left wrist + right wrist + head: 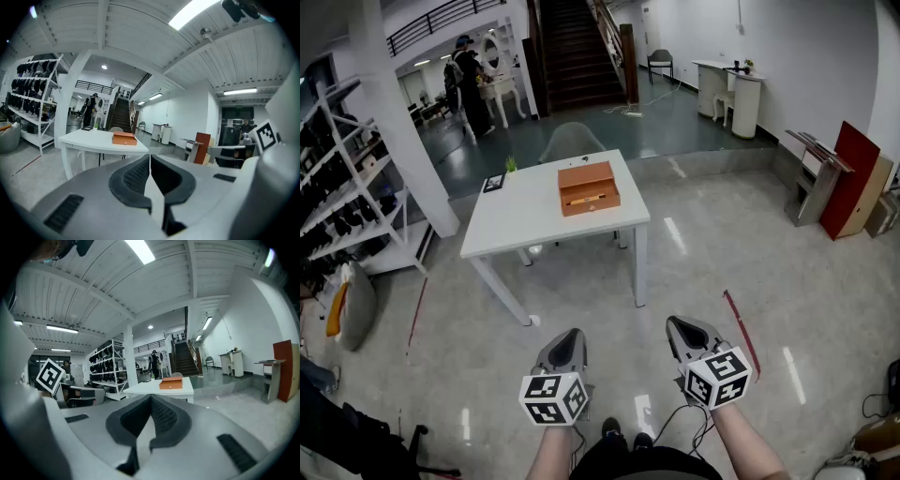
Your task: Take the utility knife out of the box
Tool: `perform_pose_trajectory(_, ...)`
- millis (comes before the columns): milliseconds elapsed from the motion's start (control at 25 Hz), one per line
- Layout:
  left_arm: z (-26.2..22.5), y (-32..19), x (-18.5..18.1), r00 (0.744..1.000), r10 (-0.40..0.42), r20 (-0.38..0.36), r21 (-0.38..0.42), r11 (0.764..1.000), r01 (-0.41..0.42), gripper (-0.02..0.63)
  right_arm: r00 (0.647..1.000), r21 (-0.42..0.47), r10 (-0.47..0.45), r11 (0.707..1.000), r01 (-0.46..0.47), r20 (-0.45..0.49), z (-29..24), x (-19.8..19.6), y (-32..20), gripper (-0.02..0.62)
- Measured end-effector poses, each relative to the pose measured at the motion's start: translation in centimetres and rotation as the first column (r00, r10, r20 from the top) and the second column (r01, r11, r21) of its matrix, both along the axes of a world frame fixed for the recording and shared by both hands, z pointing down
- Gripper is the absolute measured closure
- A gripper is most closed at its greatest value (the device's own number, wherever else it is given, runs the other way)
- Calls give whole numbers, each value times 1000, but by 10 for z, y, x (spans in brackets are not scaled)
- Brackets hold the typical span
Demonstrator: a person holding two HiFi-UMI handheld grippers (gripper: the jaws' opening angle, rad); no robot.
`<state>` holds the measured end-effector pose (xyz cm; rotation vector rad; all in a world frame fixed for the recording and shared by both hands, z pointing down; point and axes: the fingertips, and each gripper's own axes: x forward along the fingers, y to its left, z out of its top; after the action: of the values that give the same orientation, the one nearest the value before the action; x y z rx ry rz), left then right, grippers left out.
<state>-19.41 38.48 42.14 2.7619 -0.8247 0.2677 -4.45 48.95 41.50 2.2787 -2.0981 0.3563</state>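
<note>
the utility knife shows in no view. judging from the task, it lies inside the box [589, 187], a brown one that looks closed and sits right of the middle of the white table [516, 230], well apart from both grippers. the left gripper [566, 345] and the right gripper [687, 334] hang low in front of the person over the floor [703, 253]. each has its jaws pressed together with nothing between them.

the step in hand seems to be the approach. it would go best by coming up to the table's near edge with the box kept centred between the two grippers, and spreading the jaws before they arrive. one gripper could then steady the box's side while the other lifts the lid from the front, so the light box does not slide.

how the lid opens is unclear. a pale strip [584, 199] on the box's front may be a catch or a handle, but it is too small to read. a dark item [493, 183] and a green sprig [510, 165] at the table's far left corner cannot be identified. a chair [572, 141] stands behind the table, partly hidden by it.
</note>
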Motion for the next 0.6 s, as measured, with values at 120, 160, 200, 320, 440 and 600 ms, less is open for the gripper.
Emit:
perform_pose_trajectory(120,-4,4,3,1000,4,2,0,1000,-4,588,1000,5,-10,1000,10,3,-5,1,2,595)
perform_pose_trajectory(160,-4,5,4,1000,6,4,-1,1000,-6,589,1000,4,-13,1000,13,5,-6,1,3,595)
perform_pose_trajectory(200,-4,7,5,1000,8,7,-4,1000,-8,589,1000,2,-16,1000,16,7,-6,1,4,595)
perform_pose_trajectory(320,-4,9,8,1000,11,12,1,1000,-11,589,1000,-1,-20,1000,20,13,-4,3,7,595)
perform_pose_trajectory(440,-4,8,9,1000,10,20,11,1000,-11,588,999,12,-25,1000,24,29,-3,6,6,592)
perform_pose_trajectory(600,-2,8,11,1000,7,27,10,1000,-8,589,999,10,-27,1000,26,39,-1,11,5,577)
